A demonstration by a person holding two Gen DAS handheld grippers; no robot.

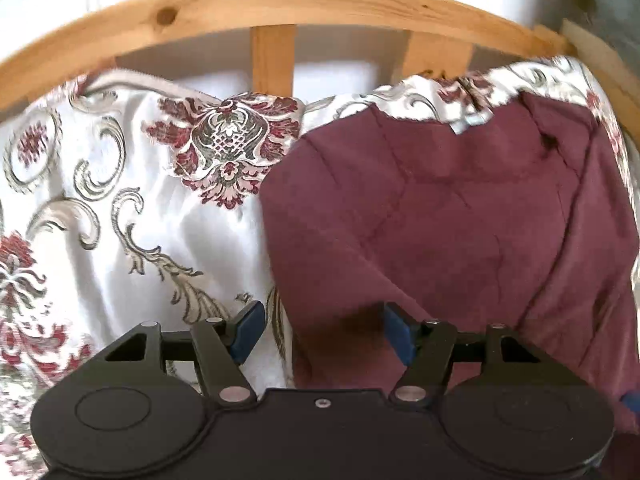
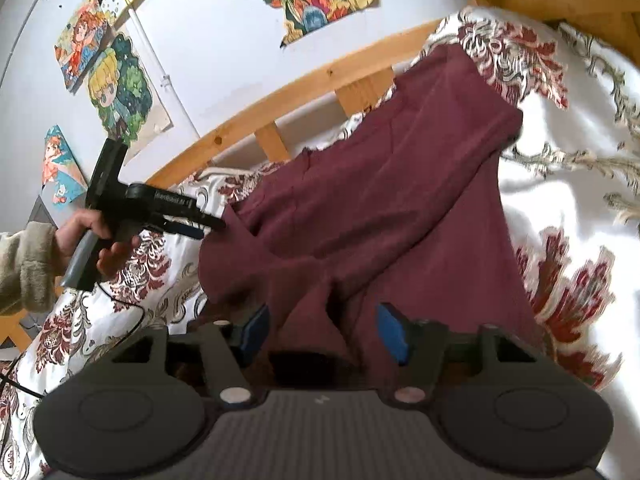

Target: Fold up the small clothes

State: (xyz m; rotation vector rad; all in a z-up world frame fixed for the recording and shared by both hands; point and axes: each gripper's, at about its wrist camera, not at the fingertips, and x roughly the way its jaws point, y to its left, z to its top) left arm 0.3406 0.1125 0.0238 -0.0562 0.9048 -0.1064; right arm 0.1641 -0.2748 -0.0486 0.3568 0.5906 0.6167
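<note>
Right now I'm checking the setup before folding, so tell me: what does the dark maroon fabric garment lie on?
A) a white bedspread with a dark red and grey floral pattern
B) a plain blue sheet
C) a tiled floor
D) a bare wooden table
A: the dark maroon fabric garment is spread over the white bedspread with a dark red and grey floral pattern, beside a pale wooden bed rail.

A white bedspread (image 1: 132,200) patterned with dark red flowers and grey-gold scrolls covers the surface, creased in soft folds. Behind it runs a pale wooden bed rail (image 1: 280,4) with upright slats (image 1: 272,60) beneath, a knot showing in the wood. On the white wall (image 2: 224,52) hang several colourful cartoon posters (image 2: 120,88), some with torn edges. A thin black cable (image 2: 124,308) trails across the bedspread.
</note>
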